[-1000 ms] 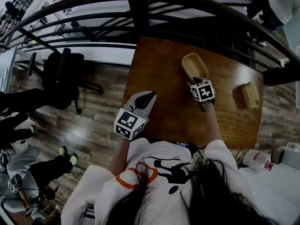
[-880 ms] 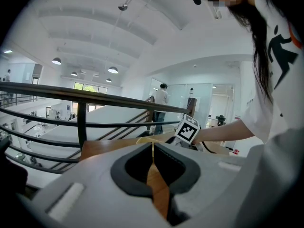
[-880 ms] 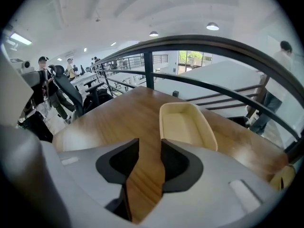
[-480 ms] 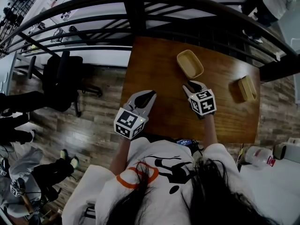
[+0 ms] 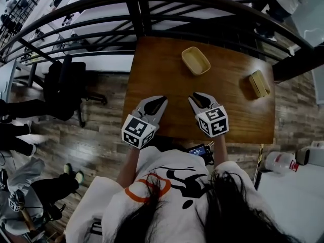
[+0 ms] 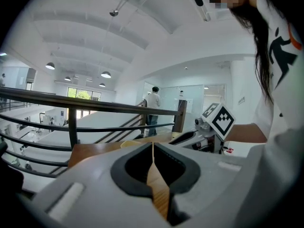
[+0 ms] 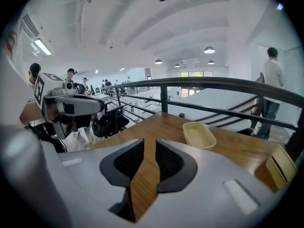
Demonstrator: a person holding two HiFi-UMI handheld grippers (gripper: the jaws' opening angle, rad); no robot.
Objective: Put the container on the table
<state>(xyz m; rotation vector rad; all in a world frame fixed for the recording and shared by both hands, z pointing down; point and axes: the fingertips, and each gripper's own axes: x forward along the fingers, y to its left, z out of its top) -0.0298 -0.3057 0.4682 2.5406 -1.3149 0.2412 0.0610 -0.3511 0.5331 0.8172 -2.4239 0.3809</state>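
The container (image 5: 196, 61), a shallow pale yellow tray with rounded corners, sat upright and empty on the wooden table (image 5: 162, 70), toward the far edge and a little right of the middle, with neither tool touching it. In the right gripper view it lay ahead and to the right of the jaws (image 7: 199, 135), well apart from them, with bare wood in between. The right gripper (image 5: 198, 97) hovered over the near part of the table, close to the person's body; its own view showed its jaws a narrow slit apart at the tips, with only the tabletop visible through the gap and nothing held (image 7: 145, 144). The left gripper (image 5: 158, 101) hung beside it at much the same level, over the table's near left part, and its own view showed the tips pressed together along a thin line, empty (image 6: 152, 146). The two tools were near each other but not touching. A second pale, boxy object (image 5: 258, 83) lay near the table's right edge, well apart from the container; what it was could not be told. A dark metal railing (image 5: 152, 9) ran behind the far side of the table, a black office chair (image 5: 66, 85) stood on the wood floor to the left, and a white jug (image 5: 278, 163) sat on the floor to the right
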